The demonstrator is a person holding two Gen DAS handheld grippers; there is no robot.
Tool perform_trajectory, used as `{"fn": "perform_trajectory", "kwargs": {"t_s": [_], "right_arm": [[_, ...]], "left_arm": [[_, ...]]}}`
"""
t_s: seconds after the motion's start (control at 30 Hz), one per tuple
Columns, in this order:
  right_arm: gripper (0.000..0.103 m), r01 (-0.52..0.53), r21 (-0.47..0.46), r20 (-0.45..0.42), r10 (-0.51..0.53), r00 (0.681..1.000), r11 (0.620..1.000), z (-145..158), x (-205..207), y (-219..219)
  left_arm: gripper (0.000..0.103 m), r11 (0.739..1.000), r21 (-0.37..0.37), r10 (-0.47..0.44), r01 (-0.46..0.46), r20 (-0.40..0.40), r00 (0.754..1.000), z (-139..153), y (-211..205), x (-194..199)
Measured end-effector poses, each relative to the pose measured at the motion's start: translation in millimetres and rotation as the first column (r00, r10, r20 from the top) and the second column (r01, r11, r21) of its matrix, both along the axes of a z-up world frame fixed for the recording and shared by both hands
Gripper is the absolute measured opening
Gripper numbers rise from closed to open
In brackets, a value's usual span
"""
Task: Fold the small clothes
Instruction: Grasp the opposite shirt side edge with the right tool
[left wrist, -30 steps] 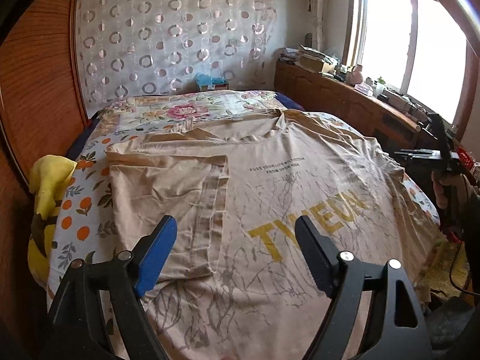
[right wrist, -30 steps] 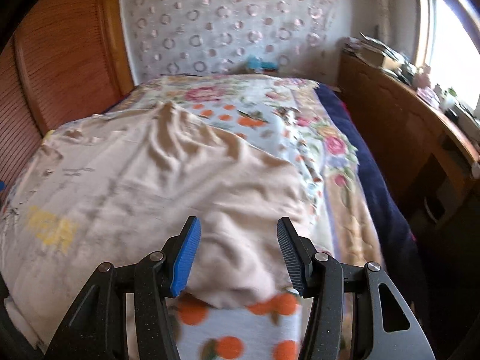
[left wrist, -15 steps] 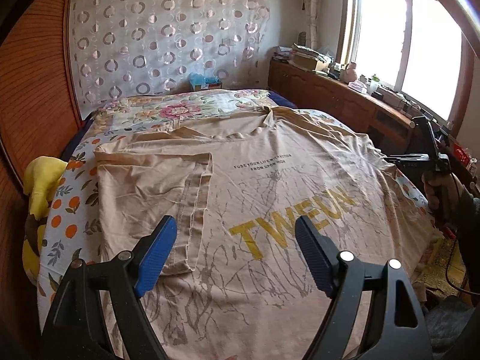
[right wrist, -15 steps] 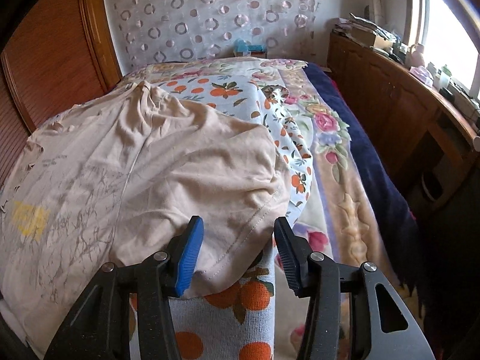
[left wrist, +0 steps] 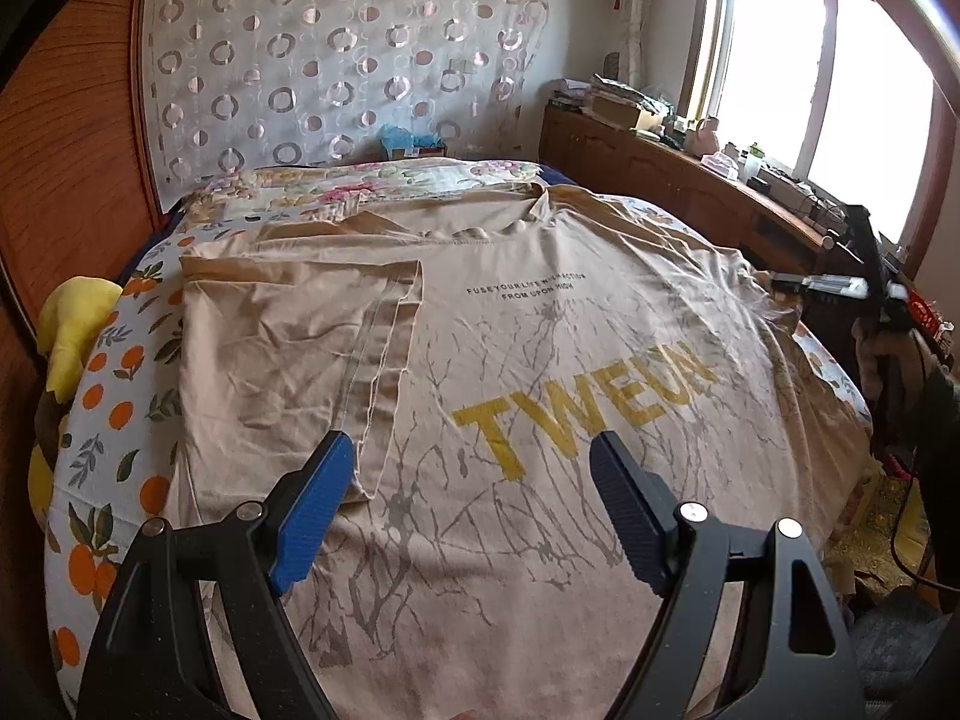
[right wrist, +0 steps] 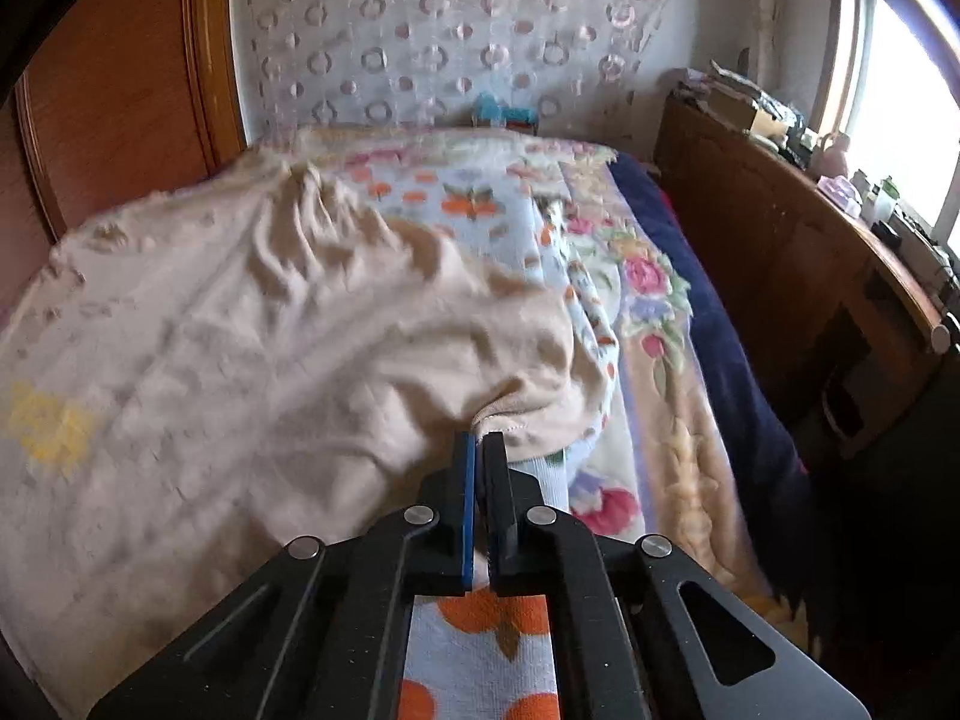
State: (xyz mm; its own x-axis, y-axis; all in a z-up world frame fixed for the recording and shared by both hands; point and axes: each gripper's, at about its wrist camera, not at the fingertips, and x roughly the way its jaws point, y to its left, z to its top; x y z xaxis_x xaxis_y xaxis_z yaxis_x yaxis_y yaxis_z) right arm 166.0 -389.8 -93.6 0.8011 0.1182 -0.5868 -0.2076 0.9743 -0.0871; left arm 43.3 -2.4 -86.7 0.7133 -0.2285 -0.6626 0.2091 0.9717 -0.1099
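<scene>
Folding the beige T-shirt [left wrist: 540,372] is part-way done: it lies face-up, spread across the floral bedspread [left wrist: 114,396], with its gold lettering [left wrist: 582,414] readable. Proceeding left to right:

1. Yellow soft item [left wrist: 72,324]: sits at the bed's left edge, clear of the shirt. Ignore it.
2. Left sleeve panel [left wrist: 288,360]: already turned inward and lying flat on the shirt front, hem stitching facing up.
3. Left gripper [left wrist: 468,504]: hovers above the lower shirt front with its jaws spread wide and nothing between them. It touches no fabric.
4. Right gripper [right wrist: 479,450]: jaws are pinched together on the hem of the right sleeve [right wrist: 516,414], near the bed's right side. The right wrist view is motion-blurred, so whether one or two fabric layers are caught cannot be confirmed.

Procedure for the step in hand (judgement):
- Carry the right sleeve up and inward toward the shirt's centreline, mirroring the left panel.
- Lift only enough to clear the body fabric; excess height would drag the shoulder and wrinkle the front.
- Lay the sleeve so its fold line runs parallel to the left one, then part the jaws.
- Use the free left gripper to pin the shirt body if it starts to slide on the bedspread.
</scene>
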Motion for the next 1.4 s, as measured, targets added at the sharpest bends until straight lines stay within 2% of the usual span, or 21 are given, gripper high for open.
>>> {"fn": "perform_trajectory", "kwargs": {"t_s": [0.1,0.23,0.33,0.47,0.53,0.6,0.67,0.77,0.87,1.27,1.33,1.4], "right_arm": [[0.002,-0.046,0.011,0.074,0.045,0.996,0.999,21.8,-13.4,16.3],[0.002,-0.148,0.018,0.112,0.145,0.983,0.989,40.2,-28.8,50.6],[0.002,-0.250,0.033,0.106,0.245,0.964,0.968,41.7,-40.7,82.9],[0.002,-0.353,0.051,0.056,0.351,0.935,0.934,26.8,-50.1,119.9],[0.013,-0.367,0.041,0.042,0.366,0.930,0.929,21.8,-51.0,124.8],[0.036,-0.353,0.035,0.055,0.351,0.935,0.935,23.5,-48.0,119.0],[0.038,-0.319,0.060,0.076,0.314,0.946,0.946,29.5,-43.6,105.4],[0.038,-0.222,0.063,0.092,0.215,0.972,0.973,36.9,-31.5,81.0],[0.038,-0.171,0.063,0.057,0.168,0.984,0.983,33.0,-19.1,64.5],[0.038,-0.158,0.099,-0.112,0.169,0.979,0.983,-0.6,30.4,81.9],[0.030,-0.154,0.088,-0.113,0.164,0.980,0.984,-2.3,39.6,87.9],[0.007,-0.156,0.067,-0.103,0.162,0.981,0.986,-4.7,45.6,92.6]], "left_arm": [[0.082,1.000,0.001,0.003,-0.003,0.001,1.000,0.1,0.2,-1.1],[0.082,1.000,0.004,0.005,-0.005,0.010,1.000,1.6,0.5,-3.0],[0.082,1.000,0.006,0.008,-0.008,0.014,1.000,2.9,0.0,-4.7],[0.082,1.000,0.011,0.008,-0.009,0.020,1.000,5.0,-0.2,-7.5],[0.082,1.000,0.013,0.008,-0.008,0.023,1.000,6.2,-0.4,-9.1],[0.082,1.000,0.014,0.007,-0.007,0.025,1.000,7.0,-0.6,-10.4],[0.082,1.000,0.016,0.004,-0.005,0.026,1.000,7.1,-1.4,-10.8],[0.082,1.000,0.017,0.002,-0.002,0.028,1.000,7.5,-2.6,-10.7],[0.082,1.000,0.017,-0.005,0.004,0.026,1.000,7.1,-6.1,-10.0],[0.082,0.999,0.018,-0.032,0.031,0.012,0.999,2.1,-16.8,-8.5],[0.082,0.999,0.019,-0.030,0.030,0.010,0.999,1.8,-17.4,-8.9],[0.082,0.999,0.020,-0.028,0.027,0.009,1.000,1.3,-17.0,-8.9]]}}
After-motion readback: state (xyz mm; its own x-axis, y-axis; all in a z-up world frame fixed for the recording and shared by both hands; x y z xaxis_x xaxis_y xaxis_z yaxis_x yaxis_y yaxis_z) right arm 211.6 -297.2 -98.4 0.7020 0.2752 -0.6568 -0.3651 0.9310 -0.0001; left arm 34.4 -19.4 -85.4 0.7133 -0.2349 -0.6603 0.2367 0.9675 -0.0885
